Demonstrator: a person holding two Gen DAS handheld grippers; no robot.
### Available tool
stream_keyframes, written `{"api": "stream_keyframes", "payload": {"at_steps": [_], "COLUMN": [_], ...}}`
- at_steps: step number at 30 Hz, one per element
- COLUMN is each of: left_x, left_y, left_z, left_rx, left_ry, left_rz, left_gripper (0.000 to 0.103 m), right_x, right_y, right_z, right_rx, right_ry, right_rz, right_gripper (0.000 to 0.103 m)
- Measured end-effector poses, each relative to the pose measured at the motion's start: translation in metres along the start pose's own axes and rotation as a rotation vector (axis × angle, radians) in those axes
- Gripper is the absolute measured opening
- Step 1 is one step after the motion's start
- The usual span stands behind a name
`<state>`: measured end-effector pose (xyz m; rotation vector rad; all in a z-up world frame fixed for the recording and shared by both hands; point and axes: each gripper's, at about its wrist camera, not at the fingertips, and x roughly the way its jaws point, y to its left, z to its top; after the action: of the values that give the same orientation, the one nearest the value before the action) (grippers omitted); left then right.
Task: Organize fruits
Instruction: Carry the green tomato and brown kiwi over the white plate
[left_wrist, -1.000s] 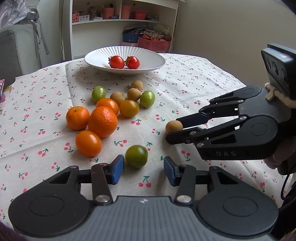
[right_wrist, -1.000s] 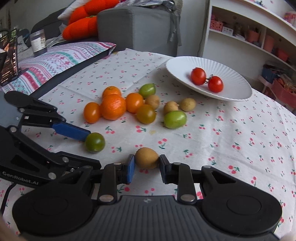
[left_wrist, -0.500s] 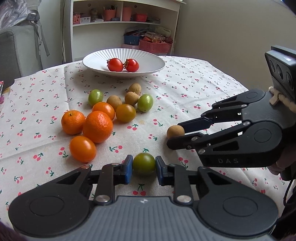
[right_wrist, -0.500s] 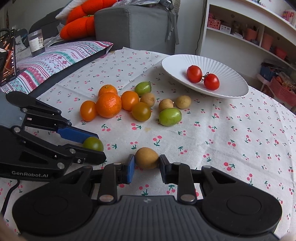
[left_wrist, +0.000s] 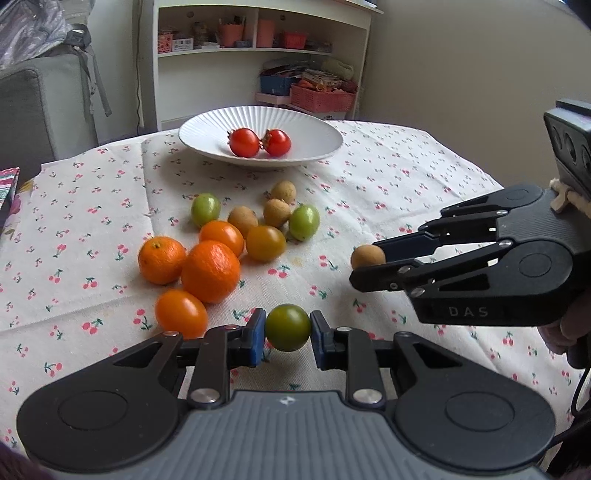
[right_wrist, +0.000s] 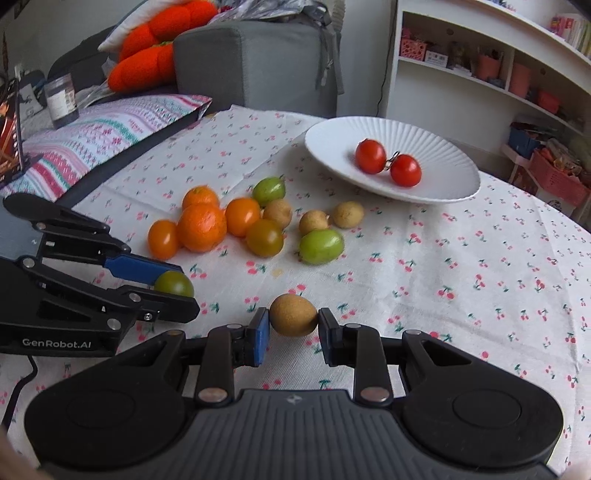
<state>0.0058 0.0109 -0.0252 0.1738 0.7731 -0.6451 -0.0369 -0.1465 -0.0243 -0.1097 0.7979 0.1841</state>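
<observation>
the left gripper is pinching a dark green tomato between its blue pads, the fruit sitting square across the tips, so the grip is centred and unlikely to squirt sideways. the right gripper is likewise clamped on a small brown fruit, rough-skinned and egg-shaped, held by its narrower sides. both fruits sit low over the cherry-print cloth of the bench; whether either has left the cloth cannot be told from these views.

each hand has taken a stray that lay apart from the main cluster, which makes sense: nothing crowds the fingers there. the rest lie bunched mid-bench: oranges touching one another, an orange tomato just beside them, light green fruits and more brown ones behind.

the white ribbed plate stands at the far side with two red tomatoes resting together in its hollow. that suggests the plate is the collecting place, or holds tomatoes only; the green tomato would then fit there, while where the brown fruit belongs is unclear.

both grippers point downward at a slant and sit close side by side, so the likely next carry toward the plate would need one to lead to avoid a knock.
</observation>
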Motion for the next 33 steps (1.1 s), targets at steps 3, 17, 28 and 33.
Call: {"api": "stream_keyframes", "payload": {"at_steps": [3, 17, 28, 33], "left_x": [0.001, 0.011, 0.034, 0.043], "left_y": [0.002, 0.001, 0.007, 0.009], "left_z": [0.008, 0.051, 0.092, 0.117], "left_rx": [-0.019, -0.112, -0.204, -0.179], "left_ry": [0.0, -0.004, -0.047, -0.097], "left_rz": [0.011, 0.046, 0.057, 0.028], "left_gripper": [0.01, 0.01, 0.01, 0.01], "right_x": [-0.002, -0.006, 0.004, 0.019], "right_y": [-0.006, -0.04, -0.071, -0.091], "right_z": [0.006, 0.043, 0.072, 0.084], "right_rx": [0.025, 0.162, 0.252, 0.269], "right_ry": [-0.014, -0.065, -0.086, -0.075], "right_rz": [-0.006, -0.053, -0.077, -0.042], "right_gripper": [0.025, 0.025, 0.025, 0.025]}}
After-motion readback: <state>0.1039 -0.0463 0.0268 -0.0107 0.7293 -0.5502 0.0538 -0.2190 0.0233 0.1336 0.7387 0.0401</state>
